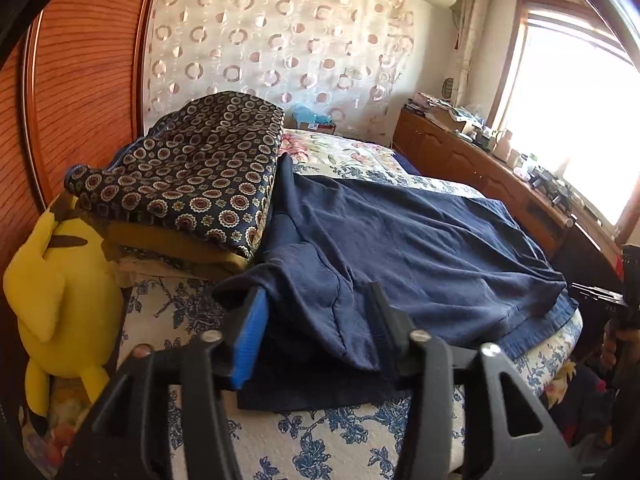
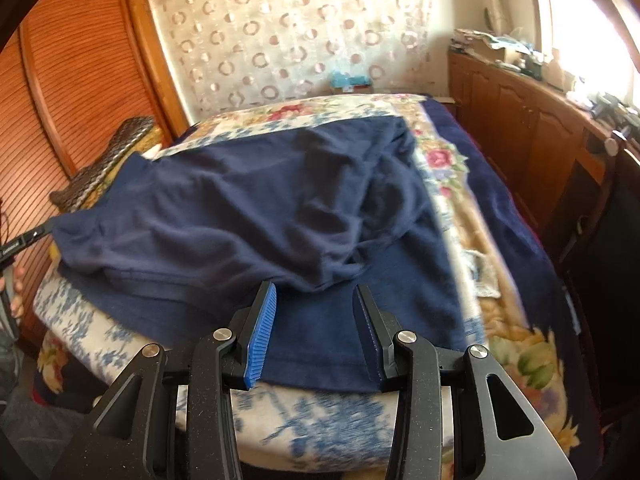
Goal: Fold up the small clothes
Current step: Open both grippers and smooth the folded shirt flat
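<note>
- Right under your left gripper (image 1: 316,304) lies the near corner of the dark blue garment (image 1: 400,240). The 2 fingers stand apart, with a bunched bit of the cloth between them. The blue pad (image 1: 248,344) does not look like it presses on it, so this gripper holds nothing.
- Your right gripper (image 2: 316,300) is let go too. Its fingers are apart just over the near edge of the same garment (image 2: 248,200), and only flat cloth shows between them.
- You can see the garment spread on the flowery bed cover (image 1: 320,440). One part is laid back over the rest, and it looks bumpy and wrinkled on the right side.
- A pile of patterned folded cloth (image 1: 192,168) sits beside it on the left, with a yellow plush toy (image 1: 56,280) next to that.
- It looks like you are between folds: one fold is down and both grippers are free.
- Next, you likely need to pick 2 new spots on one edge, close on just the top layer, and bring it over evenly.
- Go slow, because the wrinkles may drag and make the fold crooked.
</note>
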